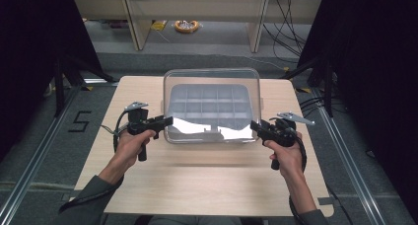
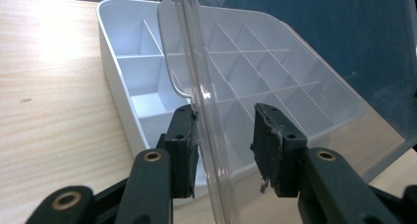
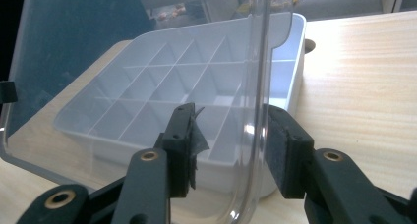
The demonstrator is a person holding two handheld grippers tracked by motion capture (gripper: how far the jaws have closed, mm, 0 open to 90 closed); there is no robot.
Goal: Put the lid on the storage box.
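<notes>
The clear lid [image 1: 212, 89] is standing raised over the white compartment box [image 1: 209, 104] at the middle of the desk [image 1: 197, 180], its free near edge lifted and its far edge apparently hinged to the box, though the hinge itself is hard to make out.

Nearest the person, the left tool [image 1: 166, 120] is sitting at the lid's near left corner and the right tool [image 1: 255, 126] at its near right corner. In the left gripper view the jaws of the left tool [image 2: 223, 140] are standing apart with the lid's rim passing between them; the left pad is touching or almost touching the plastic while the other is staying clear, so nothing is being clamped. In the right gripper view the right tool [image 3: 231, 145] is likewise gaping, the rim running nearer its right pad, with a gap on the other side.

The risk is coming from that loose hold: with neither pair pinching, the thin, slick lid is likely resting only against one pad on each side, and it could slip out and drop shut on the box, or flop back past upright. If one tool closes or lifts ahead of the other, the lid is liable to twist, straining the far edge or dragging the light, empty-looking box across the desk. The frayed pad material could also be weakening the grip.
</notes>
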